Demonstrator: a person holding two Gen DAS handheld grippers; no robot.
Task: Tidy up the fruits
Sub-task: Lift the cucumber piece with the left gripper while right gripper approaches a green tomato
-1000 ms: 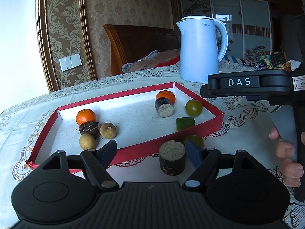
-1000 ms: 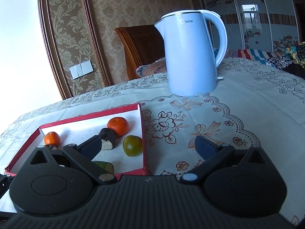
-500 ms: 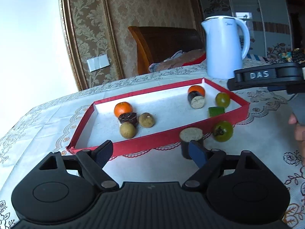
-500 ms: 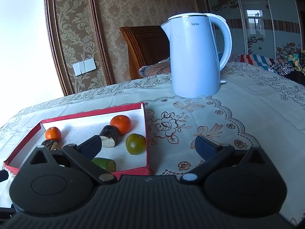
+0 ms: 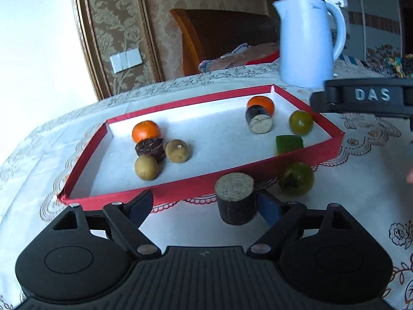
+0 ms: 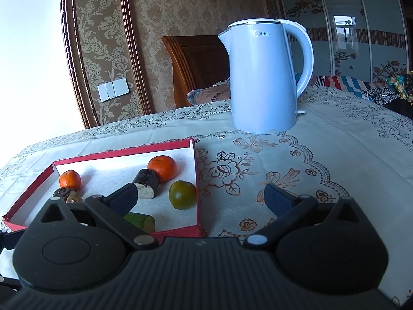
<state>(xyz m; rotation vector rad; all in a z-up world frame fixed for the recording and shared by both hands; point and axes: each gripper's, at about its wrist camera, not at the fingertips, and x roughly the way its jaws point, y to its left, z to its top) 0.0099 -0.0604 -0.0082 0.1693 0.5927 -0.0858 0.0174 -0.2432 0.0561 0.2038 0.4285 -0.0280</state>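
Daylight glares white at the upper left, the fisheye bends the edges, and the left wrist view is motion-blurred.

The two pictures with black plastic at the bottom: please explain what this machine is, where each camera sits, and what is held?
No robot: a person holds a hand tool with two fingers in each hand, and a camera on each looks forward. In the left view, the left gripper is open; a dark cylinder stands by its right finger, unheld, near a green fruit. The right gripper is open and empty. On the tablecloth stand a red tray of fruits and a kettle.
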